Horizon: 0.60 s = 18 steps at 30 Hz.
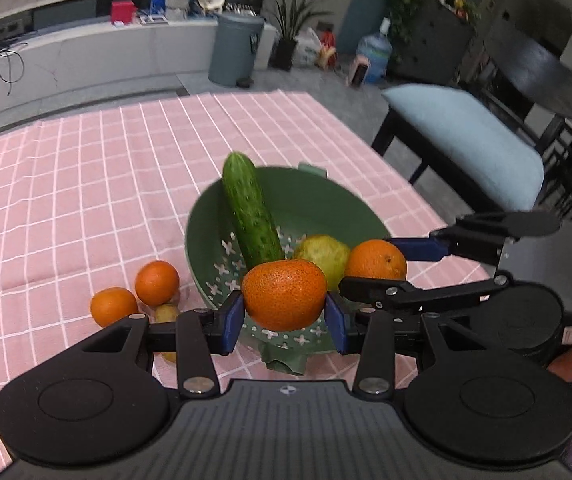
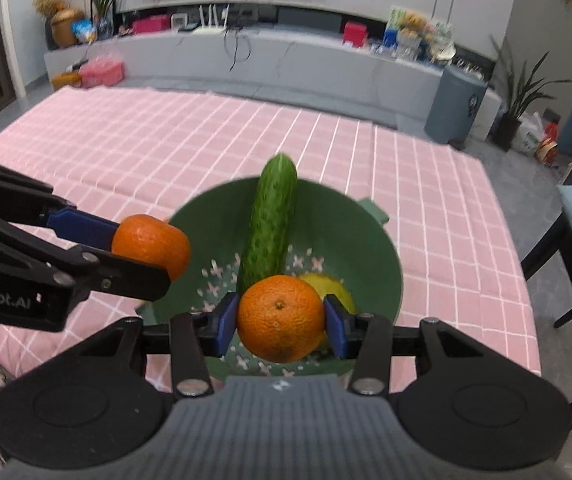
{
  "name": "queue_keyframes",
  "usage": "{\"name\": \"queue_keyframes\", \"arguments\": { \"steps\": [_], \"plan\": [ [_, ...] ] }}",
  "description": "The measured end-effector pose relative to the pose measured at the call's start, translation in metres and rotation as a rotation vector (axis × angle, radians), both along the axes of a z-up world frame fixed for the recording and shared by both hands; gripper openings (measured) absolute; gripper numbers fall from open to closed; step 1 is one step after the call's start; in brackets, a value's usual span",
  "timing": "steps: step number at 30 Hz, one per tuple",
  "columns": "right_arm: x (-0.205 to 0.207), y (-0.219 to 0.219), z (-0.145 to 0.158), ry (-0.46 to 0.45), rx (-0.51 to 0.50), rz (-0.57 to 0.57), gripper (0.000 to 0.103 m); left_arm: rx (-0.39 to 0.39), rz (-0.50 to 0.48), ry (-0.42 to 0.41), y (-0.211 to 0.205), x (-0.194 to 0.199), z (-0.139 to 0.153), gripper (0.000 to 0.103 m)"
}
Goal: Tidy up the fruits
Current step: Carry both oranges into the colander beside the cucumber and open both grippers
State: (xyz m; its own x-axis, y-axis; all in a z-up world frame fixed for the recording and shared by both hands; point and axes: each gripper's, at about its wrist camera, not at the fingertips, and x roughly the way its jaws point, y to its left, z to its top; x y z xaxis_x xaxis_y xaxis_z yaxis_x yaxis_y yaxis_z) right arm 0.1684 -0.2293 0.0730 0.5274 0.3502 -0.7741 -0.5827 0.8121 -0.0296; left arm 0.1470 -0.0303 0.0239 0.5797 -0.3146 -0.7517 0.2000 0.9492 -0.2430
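Note:
A green colander (image 1: pixel 318 208) stands on the pink checked cloth with a cucumber (image 1: pixel 250 212) leaning in it and a yellow-green fruit (image 1: pixel 324 254) at the bottom. My left gripper (image 1: pixel 284 316) is shut on a tangerine (image 1: pixel 284 294) above the colander's near rim. My right gripper (image 2: pixel 280 322) is shut on another tangerine (image 2: pixel 280 318) over the colander (image 2: pixel 370 248). That right tangerine also shows in the left wrist view (image 1: pixel 376 260). The left gripper's tangerine shows in the right wrist view (image 2: pixel 152 244). The cucumber (image 2: pixel 272 224) and yellow fruit (image 2: pixel 334 286) show there too.
Two more tangerines (image 1: pixel 156 282) (image 1: pixel 113 306) and a small yellowish fruit (image 1: pixel 166 314) lie on the cloth left of the colander. A chair with a pale blue cushion (image 1: pixel 466 140) stands at the table's right edge. A grey bin (image 1: pixel 234 50) stands beyond the table.

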Motion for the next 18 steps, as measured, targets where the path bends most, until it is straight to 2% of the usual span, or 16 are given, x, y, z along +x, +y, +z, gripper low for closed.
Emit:
{"name": "queue_keyframes", "arguments": {
  "steps": [5,10,13,18],
  "plan": [
    [0.020,0.003,-0.012,0.104,-0.010,0.014,0.043,-0.009,-0.036,0.062,-0.005,0.014,-0.010,0.049],
    [0.037,0.005,-0.027,0.218,-0.035,0.034,0.043,0.038,-0.057,0.148,-0.011,0.030,-0.017,0.049],
    [0.042,0.008,-0.034,0.246,-0.066,0.058,0.043,0.064,-0.083,0.187,-0.014,0.036,-0.022,0.049],
    [0.046,0.015,-0.045,0.283,-0.117,0.102,0.043,0.108,-0.122,0.203,-0.019,0.041,-0.027,0.049]
  ]
}}
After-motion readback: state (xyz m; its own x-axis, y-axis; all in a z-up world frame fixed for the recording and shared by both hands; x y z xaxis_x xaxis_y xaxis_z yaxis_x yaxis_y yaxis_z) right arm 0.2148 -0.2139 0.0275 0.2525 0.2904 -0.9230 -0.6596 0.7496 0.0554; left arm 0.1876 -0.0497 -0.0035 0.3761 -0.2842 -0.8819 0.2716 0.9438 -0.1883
